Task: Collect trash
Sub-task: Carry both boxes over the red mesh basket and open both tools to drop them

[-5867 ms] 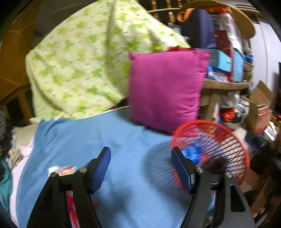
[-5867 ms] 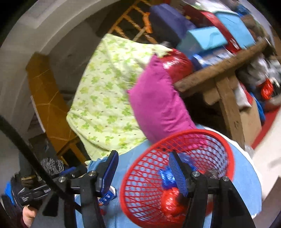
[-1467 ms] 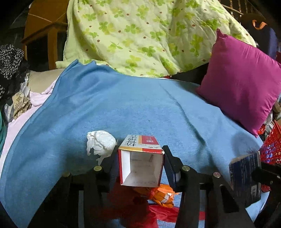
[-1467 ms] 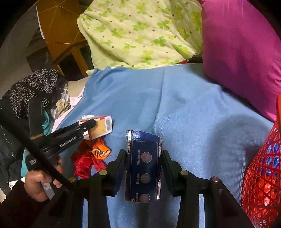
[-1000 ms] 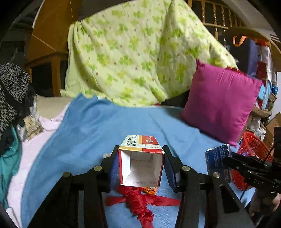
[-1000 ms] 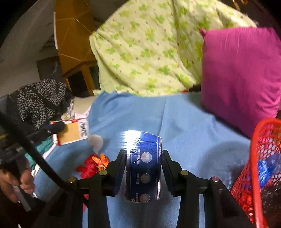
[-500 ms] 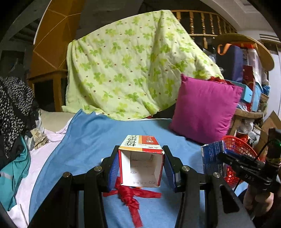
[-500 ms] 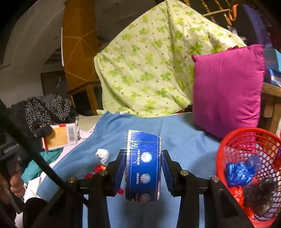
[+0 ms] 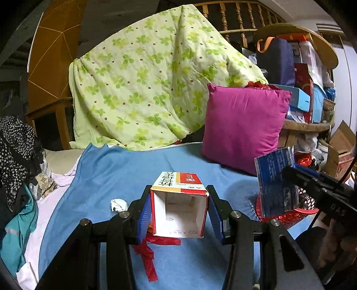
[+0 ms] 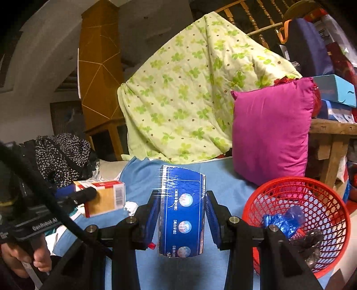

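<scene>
A green clover-print quilt [image 9: 154, 89] drapes over a wooden railing [image 9: 234, 17] far ahead of the tool, with a magenta cushion [image 9: 243, 127] propped just right of it on the blue blanket [image 9: 116, 174]. Off to the left lies a black dotted garment [image 10: 62, 156]; to the right, a wooden shelf [image 10: 332, 129] carries stacked boxes.

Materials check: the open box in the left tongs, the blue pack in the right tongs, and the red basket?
Open box: thin printed cardboard, matte white inside, with crisp folded edges.
Blue pack: looks like glossy coated card or foil laminate; it shows sheen and a bowed face, so I cannot tell which.
Red basket: most likely moulded plastic, given its uniform open mesh and smooth rim.
</scene>
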### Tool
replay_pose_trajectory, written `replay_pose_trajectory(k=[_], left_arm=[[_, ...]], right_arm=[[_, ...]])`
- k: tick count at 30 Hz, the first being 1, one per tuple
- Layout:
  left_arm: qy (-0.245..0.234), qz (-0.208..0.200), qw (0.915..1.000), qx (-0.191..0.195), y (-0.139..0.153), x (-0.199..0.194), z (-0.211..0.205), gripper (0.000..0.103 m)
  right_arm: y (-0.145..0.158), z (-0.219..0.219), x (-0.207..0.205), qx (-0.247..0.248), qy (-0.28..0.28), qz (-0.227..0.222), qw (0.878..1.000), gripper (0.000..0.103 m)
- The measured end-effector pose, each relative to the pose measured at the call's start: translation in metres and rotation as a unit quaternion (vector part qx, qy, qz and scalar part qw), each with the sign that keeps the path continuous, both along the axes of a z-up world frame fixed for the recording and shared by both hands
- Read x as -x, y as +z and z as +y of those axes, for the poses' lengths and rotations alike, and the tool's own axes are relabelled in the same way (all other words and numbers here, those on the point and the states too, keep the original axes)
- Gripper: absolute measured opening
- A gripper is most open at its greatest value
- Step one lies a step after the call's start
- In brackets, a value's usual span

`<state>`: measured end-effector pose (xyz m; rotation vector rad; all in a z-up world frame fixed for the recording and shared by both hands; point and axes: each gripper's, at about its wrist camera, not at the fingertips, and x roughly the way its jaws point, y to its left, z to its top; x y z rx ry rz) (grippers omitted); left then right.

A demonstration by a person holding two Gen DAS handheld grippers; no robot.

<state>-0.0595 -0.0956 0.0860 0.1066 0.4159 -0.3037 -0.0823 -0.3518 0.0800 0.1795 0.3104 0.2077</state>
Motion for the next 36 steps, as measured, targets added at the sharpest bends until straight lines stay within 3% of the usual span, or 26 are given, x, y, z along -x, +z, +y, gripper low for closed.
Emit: replay_pose_trajectory(k=[36], left_arm=[[-0.052,-0.033,0.9963,-0.061,0.025,0.019,-0.094,0.049]], right_arm=[[0.016,-0.088,0.039,-0.053,-0.083,-0.037,0.994,0.043]])
